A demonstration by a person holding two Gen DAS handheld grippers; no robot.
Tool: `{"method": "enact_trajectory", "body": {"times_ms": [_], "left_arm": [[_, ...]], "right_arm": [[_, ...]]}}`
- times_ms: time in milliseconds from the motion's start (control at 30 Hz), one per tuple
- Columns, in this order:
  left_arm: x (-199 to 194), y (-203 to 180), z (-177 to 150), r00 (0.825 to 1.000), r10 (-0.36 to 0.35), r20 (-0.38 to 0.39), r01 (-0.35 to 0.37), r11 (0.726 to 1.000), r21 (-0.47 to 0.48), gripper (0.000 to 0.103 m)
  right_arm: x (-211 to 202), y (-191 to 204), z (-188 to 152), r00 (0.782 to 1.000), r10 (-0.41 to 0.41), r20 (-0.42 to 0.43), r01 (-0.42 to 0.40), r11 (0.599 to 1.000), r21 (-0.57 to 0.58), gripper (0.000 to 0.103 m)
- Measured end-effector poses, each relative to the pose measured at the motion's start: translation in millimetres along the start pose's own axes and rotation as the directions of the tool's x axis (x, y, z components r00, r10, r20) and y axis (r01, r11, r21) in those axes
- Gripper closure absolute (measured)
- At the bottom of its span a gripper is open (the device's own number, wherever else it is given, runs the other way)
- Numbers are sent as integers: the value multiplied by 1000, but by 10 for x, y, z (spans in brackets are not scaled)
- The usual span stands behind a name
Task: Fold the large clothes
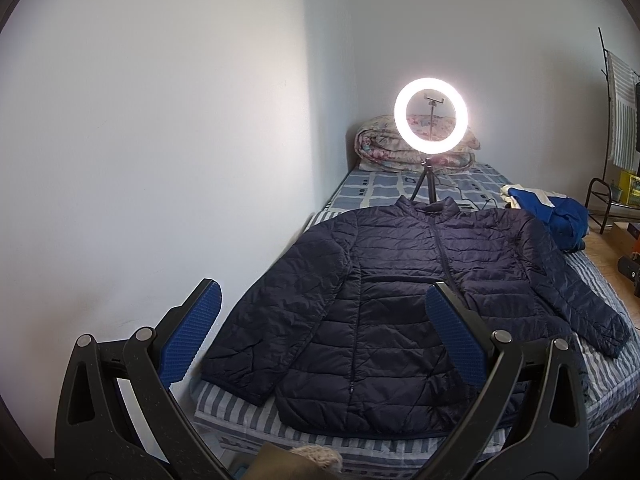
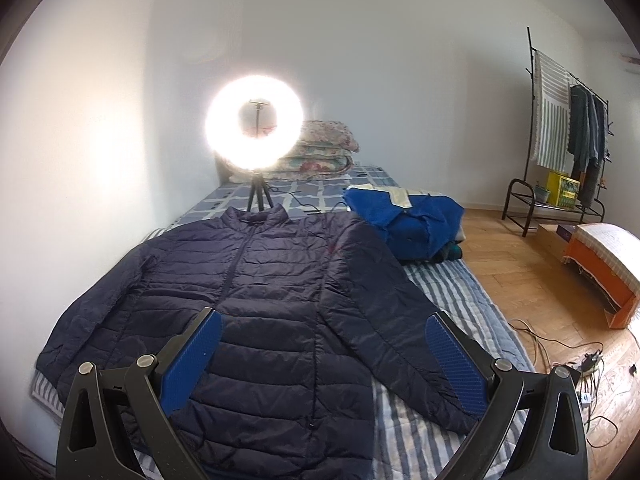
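Observation:
A dark navy quilted puffer jacket (image 1: 400, 280) lies flat and face up on the striped bed (image 1: 612, 368), zipped, collar toward the far end, both sleeves spread out to the sides. In the right wrist view the same jacket (image 2: 256, 300) fills the bed's near half. My left gripper (image 1: 322, 298) hovers open above the jacket's hem and left sleeve, holding nothing. My right gripper (image 2: 324, 330) is open too, held above the lower right body and right sleeve, touching nothing.
A lit ring light on a tripod (image 1: 430, 115) stands on the bed behind the collar, its cable trailing. Folded floral quilts (image 2: 320, 148) sit at the head. A blue garment pile (image 2: 408, 220) lies right. A clothes rack (image 2: 568, 128), orange box (image 2: 600, 268) and floor cables (image 2: 576, 364) stand right.

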State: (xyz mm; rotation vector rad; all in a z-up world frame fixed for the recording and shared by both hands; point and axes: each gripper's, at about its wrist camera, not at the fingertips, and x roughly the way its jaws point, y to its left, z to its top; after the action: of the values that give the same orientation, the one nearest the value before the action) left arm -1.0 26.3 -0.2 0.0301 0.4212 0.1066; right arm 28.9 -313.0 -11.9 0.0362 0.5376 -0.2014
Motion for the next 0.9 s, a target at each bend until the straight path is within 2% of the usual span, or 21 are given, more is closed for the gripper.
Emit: {"method": "enact_trajectory", "body": {"times_ms": [267,500,667,733,900], "left_arm": [[55,216,-102,1000,18,-15,-18,1000,-5,0],[39,475,-351,997,45,-59,-46,999,-15,0],[30,582,-521,995,59,-78,-59,998,5,0],[60,621,-571,995,56,-85,-56,998,2,3],[205,695,-626,993,14,-114,-18,999,-33,4]], "right_arm": [[91,475,33,993,115,35,-111,988,-107,0],[255,1045,118,964,265,-13,-260,936,-238,1],[436,1522,158,929,359,-90,-369,882,-293,4],[536,1718,156,912,389,-131,-410,863,-296,7],[915,2243,112,845,459,-274,-525,810,-263,19]]}}
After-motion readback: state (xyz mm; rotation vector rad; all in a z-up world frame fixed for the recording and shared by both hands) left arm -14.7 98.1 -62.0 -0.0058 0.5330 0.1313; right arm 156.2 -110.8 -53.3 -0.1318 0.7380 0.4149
